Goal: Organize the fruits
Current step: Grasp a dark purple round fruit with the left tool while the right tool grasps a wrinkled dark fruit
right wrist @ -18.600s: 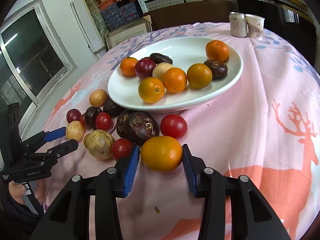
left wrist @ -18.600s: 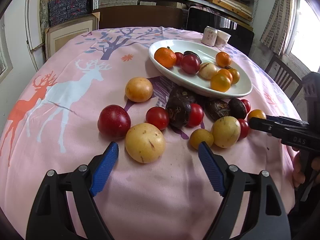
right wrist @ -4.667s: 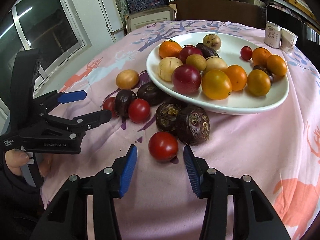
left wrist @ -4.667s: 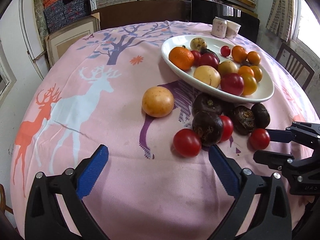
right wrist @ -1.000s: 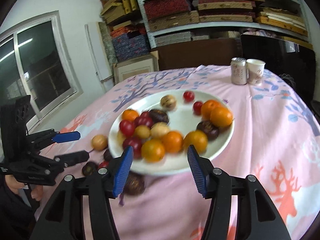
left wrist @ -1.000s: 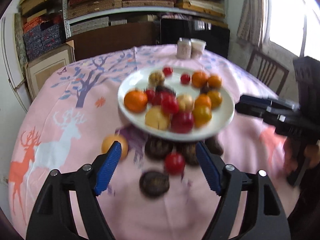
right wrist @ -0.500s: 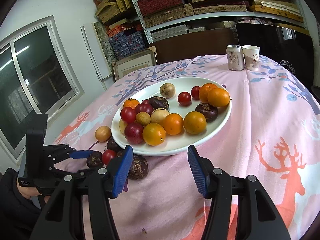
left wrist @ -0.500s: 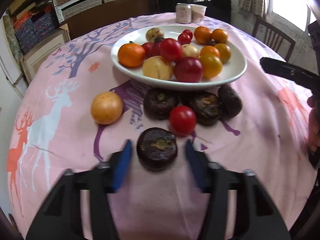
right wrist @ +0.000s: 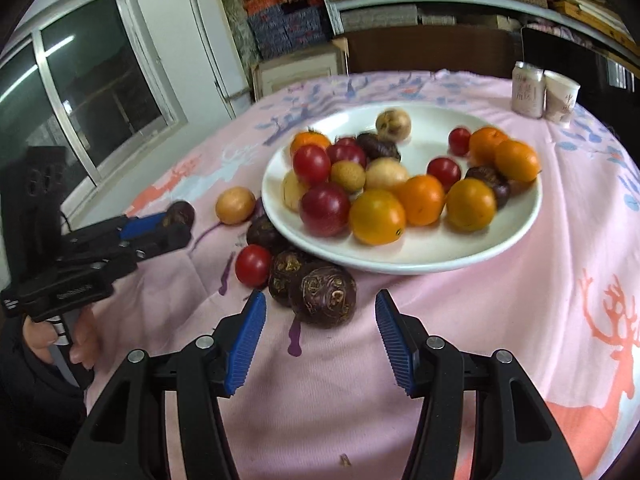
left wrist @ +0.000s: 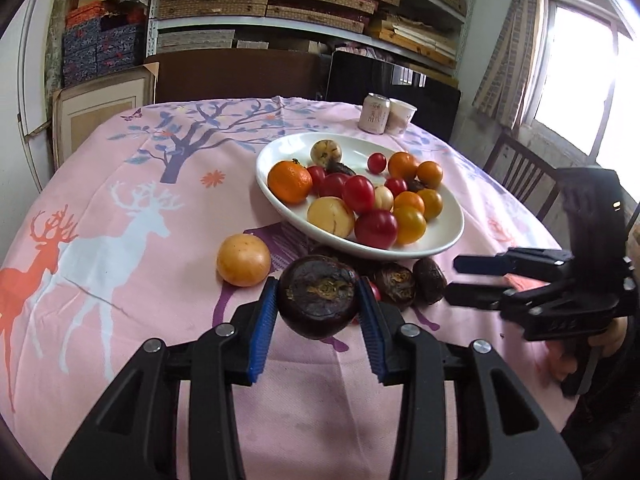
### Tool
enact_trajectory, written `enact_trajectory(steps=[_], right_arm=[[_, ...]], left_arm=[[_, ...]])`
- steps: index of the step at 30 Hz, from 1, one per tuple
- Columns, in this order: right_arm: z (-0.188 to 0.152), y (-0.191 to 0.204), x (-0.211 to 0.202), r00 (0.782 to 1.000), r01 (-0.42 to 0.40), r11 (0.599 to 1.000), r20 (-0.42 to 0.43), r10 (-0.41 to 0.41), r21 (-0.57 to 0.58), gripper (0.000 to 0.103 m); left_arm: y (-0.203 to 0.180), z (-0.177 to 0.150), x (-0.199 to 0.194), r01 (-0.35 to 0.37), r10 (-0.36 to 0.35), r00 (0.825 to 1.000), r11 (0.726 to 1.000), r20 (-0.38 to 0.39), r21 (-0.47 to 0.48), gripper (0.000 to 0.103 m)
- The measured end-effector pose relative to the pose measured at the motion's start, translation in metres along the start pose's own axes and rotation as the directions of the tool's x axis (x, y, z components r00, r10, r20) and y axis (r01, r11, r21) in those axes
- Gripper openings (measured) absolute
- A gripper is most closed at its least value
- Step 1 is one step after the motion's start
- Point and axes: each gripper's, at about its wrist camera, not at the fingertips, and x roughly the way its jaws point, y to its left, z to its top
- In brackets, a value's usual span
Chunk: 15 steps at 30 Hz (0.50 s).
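My left gripper (left wrist: pixel 319 308) is shut on a dark purple passion fruit (left wrist: pixel 319 297) and holds it above the pink cloth, in front of the white plate (left wrist: pixel 448 236). The plate holds several oranges, red tomatoes and yellow fruits. A yellow-orange fruit (left wrist: pixel 243 259) lies left of the plate. Dark fruits (left wrist: pixel 395 285) and a red tomato (right wrist: pixel 253 265) lie at the plate's near rim. My right gripper (right wrist: pixel 320 334) is open and empty, just short of a dark passion fruit (right wrist: pixel 323 300). The left gripper with its fruit (right wrist: pixel 180 213) shows at the left of the right wrist view.
A drink can (left wrist: pixel 373 118) and a paper cup (left wrist: pixel 401 116) stand behind the plate. A wooden chair (left wrist: pixel 520 176) stands at the table's right. Shelves with boxes line the back wall. The round table's edge is close below both grippers.
My left gripper closed on the dark passion fruit and lifted it off the cloth. My right gripper moved lower and nearer to the dark fruits in front of the plate.
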Motion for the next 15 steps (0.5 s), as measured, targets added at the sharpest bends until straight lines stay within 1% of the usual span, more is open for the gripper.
enact_trajectory(steps=[2,3,4,5,7,10,15], right_arm=[[0.002,-0.001,0.012,0.999,-0.015,0.999,-0.045,0.017,0.033,0.057],[0.002,-0.003,0.016,0.998,-0.022,0.998,-0.052,0.025,0.053,0.054],[0.002,-0.005,0.018,0.998,-0.033,0.997,-0.054,0.037,0.07,0.043],[0.002,-0.007,0.018,0.998,-0.038,0.996,-0.052,0.042,0.086,0.04],[-0.001,-0.011,0.014,0.997,-0.058,0.993,-0.038,0.062,0.102,0.039],[-0.006,-0.012,0.005,0.998,-0.065,0.992,-0.002,0.066,0.105,0.039],[-0.014,-0.013,-0.021,0.992,-0.084,0.993,0.102,0.075,0.08,0.039]], left_arm=[[0.002,0.001,0.0,0.006,-0.006,1.0,1.0,0.002,-0.009,0.039],[0.002,0.0,0.0,0.006,-0.006,1.0,1.0,0.002,-0.011,0.039],[0.002,0.001,0.0,0.008,-0.008,1.0,1.0,0.002,-0.013,0.039],[0.003,0.0,-0.001,0.01,-0.01,1.0,1.0,0.003,-0.016,0.039],[0.004,-0.001,0.0,0.013,-0.013,1.0,1.0,0.003,-0.021,0.039],[0.005,-0.001,-0.002,0.012,-0.012,1.0,1.0,0.008,-0.025,0.039],[0.013,-0.003,-0.014,0.009,-0.006,0.999,0.998,0.041,-0.059,0.039]])
